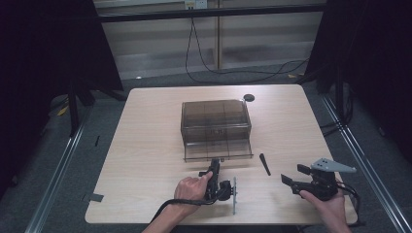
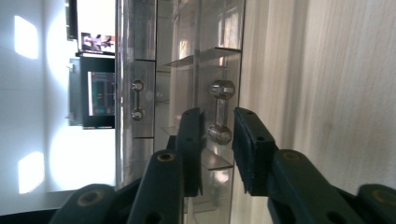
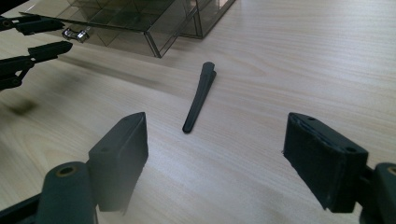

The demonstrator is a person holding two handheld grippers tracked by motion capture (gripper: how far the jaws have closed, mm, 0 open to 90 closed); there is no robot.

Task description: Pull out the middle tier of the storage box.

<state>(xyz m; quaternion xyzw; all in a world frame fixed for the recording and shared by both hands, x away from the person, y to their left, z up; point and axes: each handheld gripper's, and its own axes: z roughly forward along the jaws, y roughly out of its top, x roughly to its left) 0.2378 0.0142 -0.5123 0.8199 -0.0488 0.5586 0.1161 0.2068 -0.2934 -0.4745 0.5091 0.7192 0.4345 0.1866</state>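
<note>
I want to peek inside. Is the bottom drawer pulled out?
Yes, pulled out: the bottom drawer sticks forward from the clear box.

Dim high view with dark edges; gripper views brighter, blown-out glare at left, near jaws blurred.

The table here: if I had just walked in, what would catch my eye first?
Probably the smoky clear drawer box at the middle of the table, its lowest drawer pulled out toward the person. The left claw sits around that drawer's metal handle, with gaps showing on both sides. A slim black clip lies alone on the wood in front of the wide-open right claw.
</note>
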